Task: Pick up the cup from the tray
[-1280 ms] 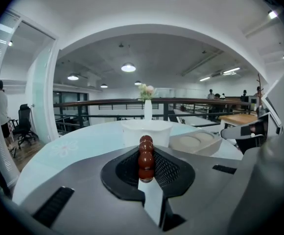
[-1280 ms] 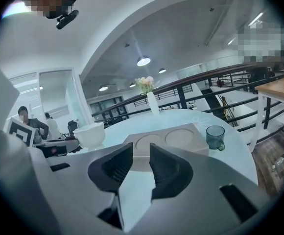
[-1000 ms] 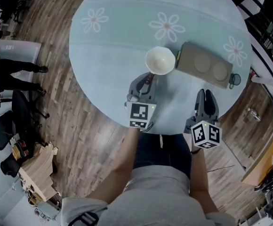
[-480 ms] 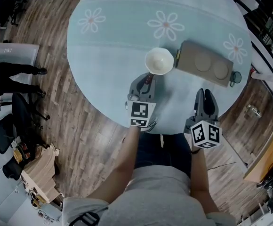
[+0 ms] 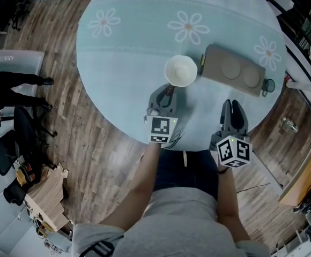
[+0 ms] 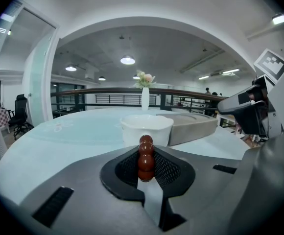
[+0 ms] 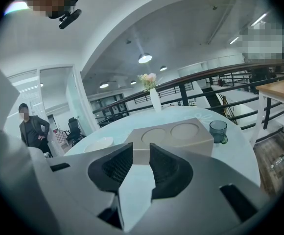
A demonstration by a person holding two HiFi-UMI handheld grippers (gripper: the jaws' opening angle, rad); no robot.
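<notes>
Two points stay unresolved. The cup's (image 5: 180,70) base is hidden behind the body of the left tongs (image 5: 168,91) in the left gripper view, so contact with the surface (image 5: 123,52) cannot be told. The head view, taken from steeply above, does not settle it either. The surface's far edge is cut off at the top of the head view. The glass (image 5: 267,89) at the right end of the tray (image 5: 213,67) is small and dark, and its contents cannot be made out.

Compared with the earlier frames, cup, tray, glass and both tongs keep nearly the same places; no clear shift shows.

On the left, the tongs are nearly closed, pads clamped on the cup's brown beaded handle (image 6: 146,156), which stands upright between them. The white cup is off the tray, just beside its left end, over the surface. On the other side, the right tongs (image 5: 233,107) have jaws apart with nothing between them. They are over the surface's near edge, well apart from the cup, pointing toward the tray, whose two round recesses (image 7: 185,129) face up.
</notes>
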